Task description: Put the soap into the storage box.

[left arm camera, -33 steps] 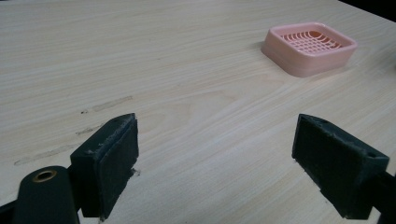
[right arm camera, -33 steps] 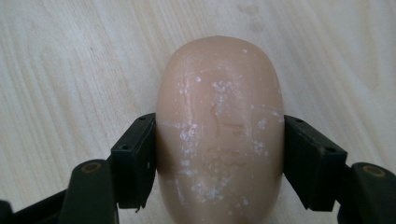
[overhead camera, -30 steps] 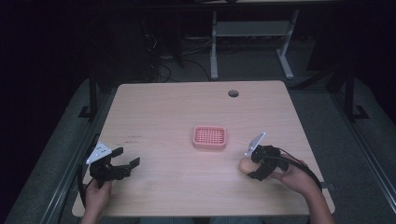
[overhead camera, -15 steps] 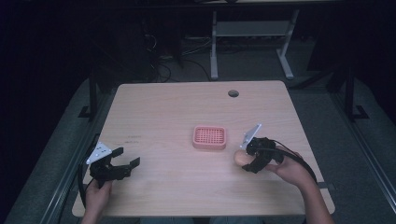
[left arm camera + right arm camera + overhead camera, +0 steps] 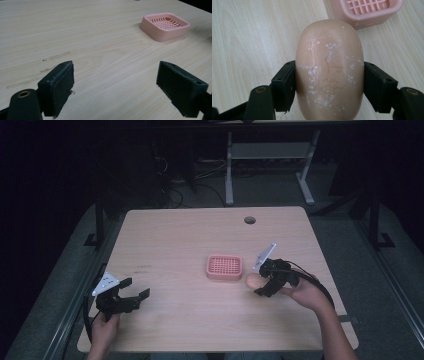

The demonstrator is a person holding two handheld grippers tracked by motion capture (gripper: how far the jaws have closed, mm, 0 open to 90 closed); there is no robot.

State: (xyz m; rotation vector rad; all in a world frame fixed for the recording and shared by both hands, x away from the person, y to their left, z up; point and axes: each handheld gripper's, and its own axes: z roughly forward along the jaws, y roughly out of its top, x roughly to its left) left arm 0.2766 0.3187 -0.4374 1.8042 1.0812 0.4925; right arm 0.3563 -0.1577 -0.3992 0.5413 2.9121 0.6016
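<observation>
While the right gripper [image 5: 256,285] clamps the soap bar [image 5: 329,70] just beside the pink soap dish [image 5: 224,267], the carry step applies; next, centre and lower it. The left gripper [image 5: 134,295] rests wide open, well apart.

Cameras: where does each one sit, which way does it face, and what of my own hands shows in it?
High view: above the near edge, looking forward and down on the table; both forearms, left gripper, right gripper.
Left gripper view: low, along open jaws across bare wood to the pink soap dish.
Right gripper view: along jaws clamping the soap bar.
All share the dish.
</observation>
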